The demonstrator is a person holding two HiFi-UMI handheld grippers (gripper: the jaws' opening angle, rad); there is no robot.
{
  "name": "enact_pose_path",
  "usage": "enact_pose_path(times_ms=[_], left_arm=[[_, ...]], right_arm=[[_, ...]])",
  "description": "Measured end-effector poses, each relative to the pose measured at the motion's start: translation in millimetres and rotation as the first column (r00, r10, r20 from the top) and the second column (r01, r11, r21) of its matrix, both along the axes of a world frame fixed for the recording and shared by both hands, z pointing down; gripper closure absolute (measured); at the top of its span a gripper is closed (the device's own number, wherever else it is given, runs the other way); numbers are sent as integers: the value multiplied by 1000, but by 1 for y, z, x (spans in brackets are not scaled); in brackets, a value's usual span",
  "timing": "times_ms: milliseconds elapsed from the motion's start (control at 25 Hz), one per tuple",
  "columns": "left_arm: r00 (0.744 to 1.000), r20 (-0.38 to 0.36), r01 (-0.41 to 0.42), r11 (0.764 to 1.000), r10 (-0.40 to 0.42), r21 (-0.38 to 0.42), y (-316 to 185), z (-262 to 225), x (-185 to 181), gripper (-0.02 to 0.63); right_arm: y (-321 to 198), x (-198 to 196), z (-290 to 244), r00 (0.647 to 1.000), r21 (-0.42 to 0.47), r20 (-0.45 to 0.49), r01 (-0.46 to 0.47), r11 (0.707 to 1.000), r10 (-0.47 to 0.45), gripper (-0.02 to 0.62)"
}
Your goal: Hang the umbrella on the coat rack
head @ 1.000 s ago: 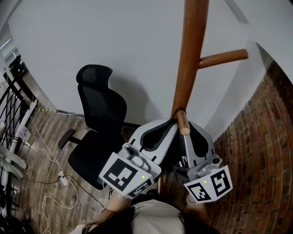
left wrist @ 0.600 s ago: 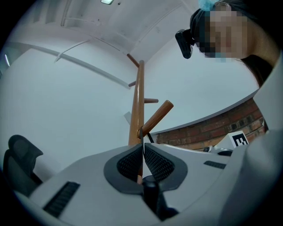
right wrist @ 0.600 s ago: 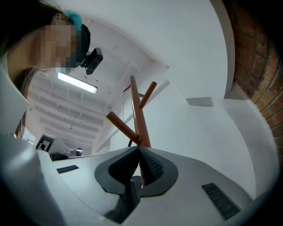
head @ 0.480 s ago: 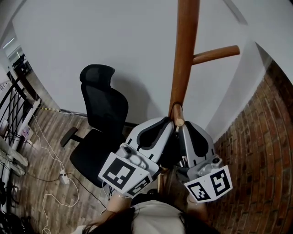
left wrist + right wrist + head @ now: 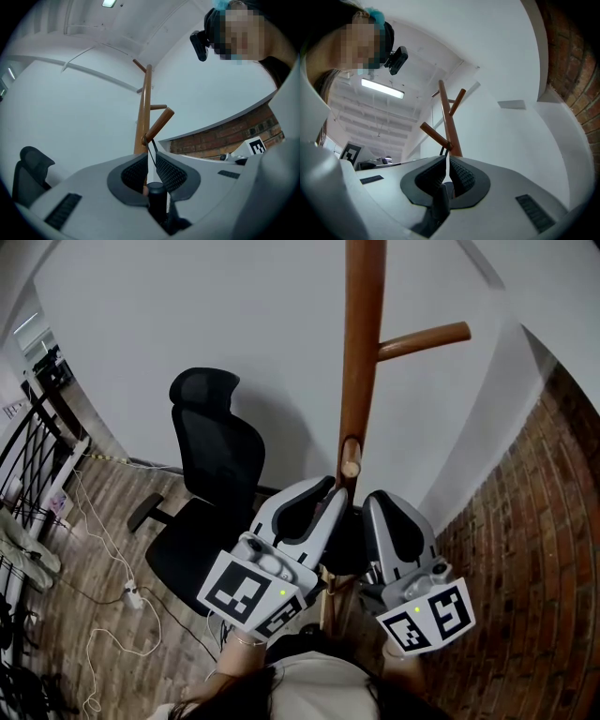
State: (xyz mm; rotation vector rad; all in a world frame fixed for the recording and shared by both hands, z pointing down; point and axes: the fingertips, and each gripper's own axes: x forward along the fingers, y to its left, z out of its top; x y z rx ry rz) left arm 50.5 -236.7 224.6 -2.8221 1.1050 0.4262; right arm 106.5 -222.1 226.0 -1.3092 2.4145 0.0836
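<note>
Far left, head view: black railing (image 5: 28,442); white cables (image 5: 98,563) and a power strip (image 5: 131,596) lying on the wood floor (image 5: 94,512). Next, one black office chair (image 5: 211,474) with headrest, standing before the white wall (image 5: 187,306). Left gripper (image 5: 314,498), grey, marker cube toward the person, jaws pointing up at the rack; in its own view the left gripper (image 5: 151,157) has its jaws drawn close with only a narrow gap, pinching the umbrella (image 5: 157,199), whose black cylindrical end sits low between the pads. A thin black strap (image 5: 150,153) rises from it through the gap and loops round the base of a slanted peg (image 5: 159,124). Centre: wooden coat rack (image 5: 354,352), upright pole, the lower peg (image 5: 351,457) seen end-on just above both grippers, a higher peg (image 5: 422,338) pointing right. The umbrella (image 5: 349,540) shows as a dark mass between the two grippers, below the lower peg. Right gripper (image 5: 389,507), same make, just beside the left one; in its own view the right gripper (image 5: 446,161) has its jaws nearly pressed together on a dark slanted part of the umbrella (image 5: 439,201), the strap running up from the gap to the peg (image 5: 435,135). Far right: red brick wall (image 5: 534,549).
</note>
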Motion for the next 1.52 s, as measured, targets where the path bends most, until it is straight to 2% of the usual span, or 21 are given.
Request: enact_pose_path(times_ms=[240, 480, 680, 960, 1240, 1520], left_arm=[[999, -3, 54, 999, -54, -5, 11, -6, -7, 561], [995, 8, 95, 995, -95, -23, 20, 8, -15, 561], [992, 25, 124, 991, -123, -46, 25, 19, -19, 561], [993, 61, 108, 993, -104, -56, 40, 29, -18, 563], [989, 105, 109, 994, -105, -33, 63, 36, -31, 572], [992, 93, 84, 996, -81, -29, 88, 37, -51, 591]], right_arm=[[13, 2, 0, 1000, -17, -8, 17, 1000, -17, 558], [21, -1, 13, 999, -35, -1, 35, 999, -35, 558], [27, 1, 21, 1000, -52, -9, 0, 999, 0, 558], [37, -2, 24, 999, -61, -20, -41, 997, 40, 558], [60, -18, 25, 998, -66, -1, -61, 996, 61, 560], [86, -33, 26, 995, -55, 3, -103, 993, 103, 560]])
